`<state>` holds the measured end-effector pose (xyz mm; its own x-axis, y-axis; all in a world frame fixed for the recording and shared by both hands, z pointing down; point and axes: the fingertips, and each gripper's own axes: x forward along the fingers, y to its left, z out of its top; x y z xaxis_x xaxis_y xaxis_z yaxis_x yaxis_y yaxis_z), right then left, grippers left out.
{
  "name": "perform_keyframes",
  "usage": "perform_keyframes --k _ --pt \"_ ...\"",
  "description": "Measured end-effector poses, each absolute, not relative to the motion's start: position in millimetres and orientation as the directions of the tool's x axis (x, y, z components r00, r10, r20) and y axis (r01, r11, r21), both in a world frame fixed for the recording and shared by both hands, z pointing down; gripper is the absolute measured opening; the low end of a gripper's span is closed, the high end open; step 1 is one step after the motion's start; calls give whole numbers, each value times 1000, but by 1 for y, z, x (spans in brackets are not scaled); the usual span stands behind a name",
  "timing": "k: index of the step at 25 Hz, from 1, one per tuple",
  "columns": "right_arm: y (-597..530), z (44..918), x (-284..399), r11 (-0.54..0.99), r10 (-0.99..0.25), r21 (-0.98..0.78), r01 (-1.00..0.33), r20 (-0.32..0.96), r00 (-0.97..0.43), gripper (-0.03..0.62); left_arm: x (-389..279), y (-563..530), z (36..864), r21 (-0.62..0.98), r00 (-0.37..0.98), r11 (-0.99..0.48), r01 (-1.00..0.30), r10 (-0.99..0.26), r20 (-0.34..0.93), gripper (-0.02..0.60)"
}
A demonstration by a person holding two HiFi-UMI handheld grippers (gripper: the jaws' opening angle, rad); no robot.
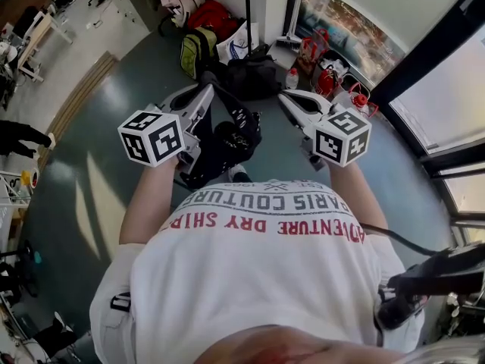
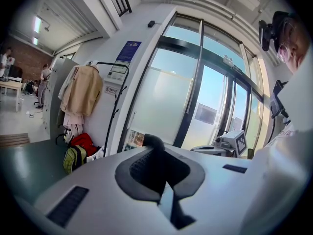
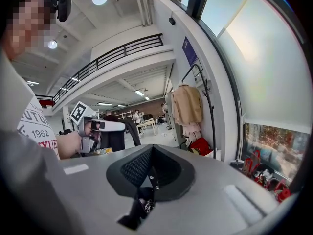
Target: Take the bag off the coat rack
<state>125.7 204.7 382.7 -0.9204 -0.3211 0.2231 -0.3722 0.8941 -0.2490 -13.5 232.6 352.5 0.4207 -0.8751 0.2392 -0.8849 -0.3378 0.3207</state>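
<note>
While both forearms reach out from the chest, side by side and tipped slightly downward, the left gripper (image 1: 206, 91) has its jaws pinched together on a black strap (image 2: 152, 146). The right gripper (image 1: 286, 98) is likewise clamped on a dark piece of the black bag (image 1: 221, 149). That bag hangs between the two grippers, above the floor. Farther off, well apart, stands the coat rack (image 1: 248, 6), with a beige coat (image 2: 80, 89) on it and other bags (image 1: 198, 48) heaped at its foot.
</note>
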Motion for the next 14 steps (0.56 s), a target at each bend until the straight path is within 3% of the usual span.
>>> perform_keyframes --k 14 --pt "236 379 134 889 -338 -238 -392 237 -911 0 1 261 342 308 446 -373 -875 -868 217 5"
